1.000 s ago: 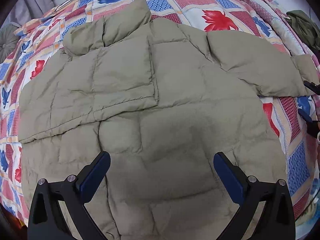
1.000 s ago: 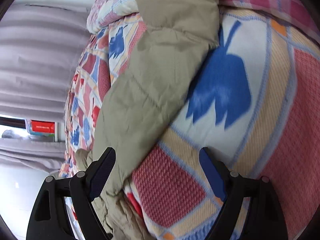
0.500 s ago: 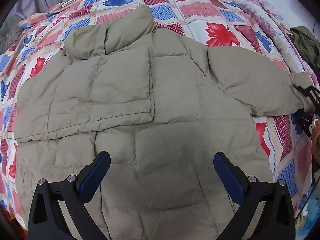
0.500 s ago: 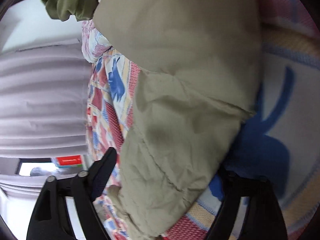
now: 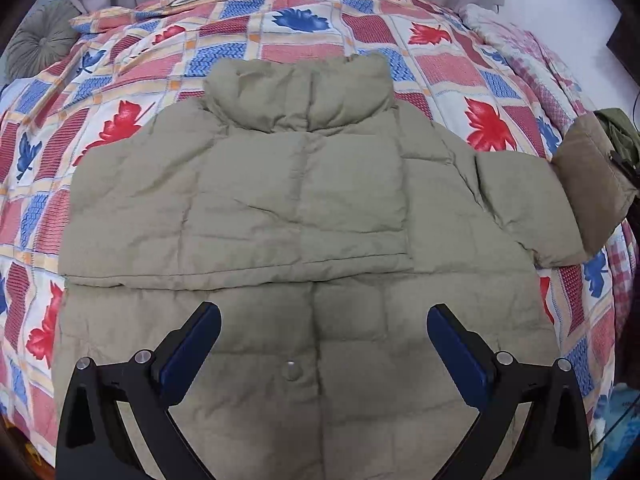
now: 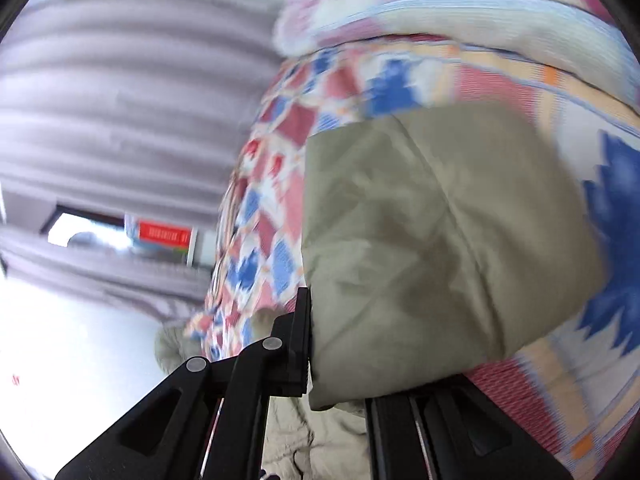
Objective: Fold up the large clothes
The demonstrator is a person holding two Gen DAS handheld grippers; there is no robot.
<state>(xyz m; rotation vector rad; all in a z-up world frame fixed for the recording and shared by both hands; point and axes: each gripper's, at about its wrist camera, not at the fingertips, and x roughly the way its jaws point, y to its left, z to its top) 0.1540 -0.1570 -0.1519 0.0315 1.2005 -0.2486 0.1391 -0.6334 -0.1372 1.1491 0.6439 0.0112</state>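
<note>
Hiding the right gripper [image 6: 336, 364] jaws, blurred jacket sleeve [image 6: 440, 240].

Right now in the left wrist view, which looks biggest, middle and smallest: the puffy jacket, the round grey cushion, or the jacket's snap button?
1. Puffy jacket, by far the largest.
2. Round grey cushion, though it lies farther from the camera.
3. Snap button, tiny.
</note>
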